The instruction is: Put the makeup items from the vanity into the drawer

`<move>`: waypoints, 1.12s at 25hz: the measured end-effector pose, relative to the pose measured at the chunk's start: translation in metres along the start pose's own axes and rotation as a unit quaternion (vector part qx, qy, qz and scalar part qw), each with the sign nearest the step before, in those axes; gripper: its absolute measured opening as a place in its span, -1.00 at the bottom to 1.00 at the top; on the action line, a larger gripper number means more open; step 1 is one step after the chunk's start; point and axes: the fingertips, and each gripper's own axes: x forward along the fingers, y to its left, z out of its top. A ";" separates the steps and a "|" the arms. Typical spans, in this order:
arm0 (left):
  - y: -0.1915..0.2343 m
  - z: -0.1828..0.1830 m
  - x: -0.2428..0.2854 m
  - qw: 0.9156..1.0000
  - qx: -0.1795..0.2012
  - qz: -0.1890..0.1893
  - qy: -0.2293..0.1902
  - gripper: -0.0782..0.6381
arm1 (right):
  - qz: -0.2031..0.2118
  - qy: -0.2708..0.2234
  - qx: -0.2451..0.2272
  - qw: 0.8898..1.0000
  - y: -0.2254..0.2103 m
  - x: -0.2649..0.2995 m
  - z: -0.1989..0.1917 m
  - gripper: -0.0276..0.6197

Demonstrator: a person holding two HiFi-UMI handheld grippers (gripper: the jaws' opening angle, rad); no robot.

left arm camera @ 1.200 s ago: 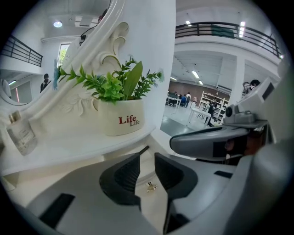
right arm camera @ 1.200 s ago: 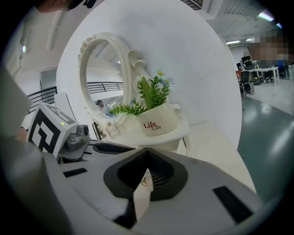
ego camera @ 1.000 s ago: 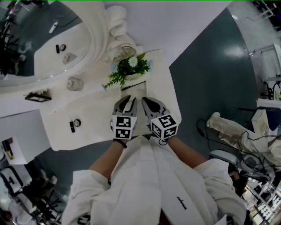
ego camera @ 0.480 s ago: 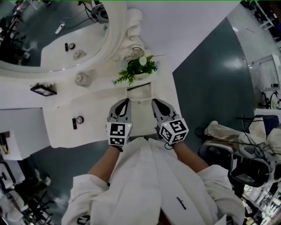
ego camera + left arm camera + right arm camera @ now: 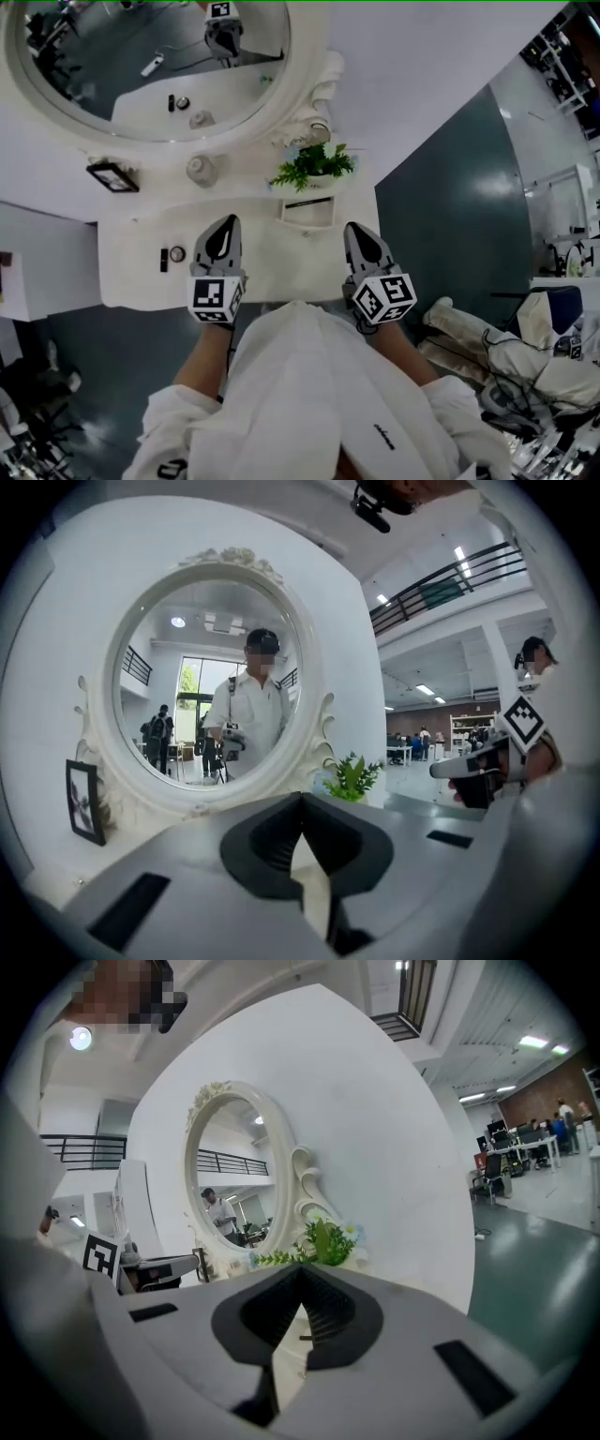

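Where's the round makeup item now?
Head view: the round makeup item lies on the vanity's left side, beside a small black item, left of the left claw.

Left gripper (image 5: 226,228) and right gripper (image 5: 358,233), jaws closed, empty.

1. This was a staged dressing corner inside a large open workspace, not a home.
2. A white vanity surface (image 5: 272,267) carried an oval mirror (image 5: 141,56) and a potted plant (image 5: 314,167).
3. Around it lay a polished grey-green floor (image 5: 450,206), a railed mezzanine (image 5: 441,588) and distant desks (image 5: 511,1147) with people.
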 end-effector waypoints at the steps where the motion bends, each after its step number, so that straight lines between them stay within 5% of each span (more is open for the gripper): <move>1: 0.006 0.005 -0.006 1.000 0.002 0.005 -0.011 -0.70 | 0.001 -0.005 -0.002 1.000 0.002 -0.002 0.005 -0.86; 14: 0.050 0.075 -0.065 0.990 0.001 0.063 -0.129 -0.70 | 0.004 -0.069 -0.055 0.996 0.015 -0.025 0.064 -0.86; 28: 0.056 0.076 -0.074 0.989 0.008 0.067 -0.131 -0.70 | -0.014 -0.078 -0.050 0.996 0.009 -0.040 0.072 -0.86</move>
